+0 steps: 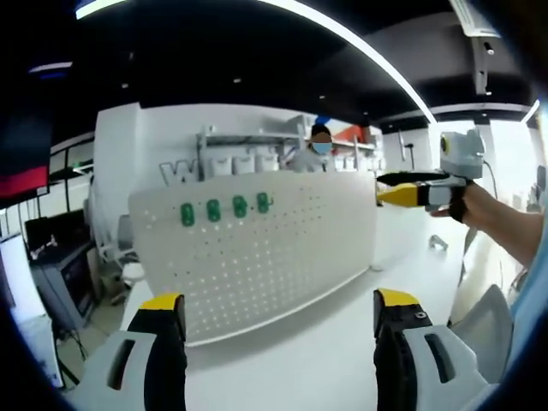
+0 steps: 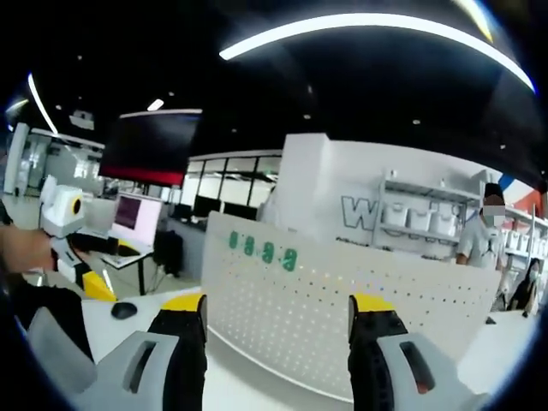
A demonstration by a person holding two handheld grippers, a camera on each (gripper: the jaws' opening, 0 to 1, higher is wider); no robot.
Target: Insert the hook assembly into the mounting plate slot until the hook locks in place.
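Facing the upright white pegboard [image 1: 257, 257], both grippers — left gripper [image 1: 278, 312] and right gripper [image 2: 276, 317] — hang wide open and empty, so the four green hooks [image 1: 225, 208] seated in its top row stay visible.

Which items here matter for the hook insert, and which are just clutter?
Job:
- white perforated plate
- four green hooks in a row on it
- left tool, right tool, both open and empty

Clutter:
- shelf of white containers
- black mouse
- monitors
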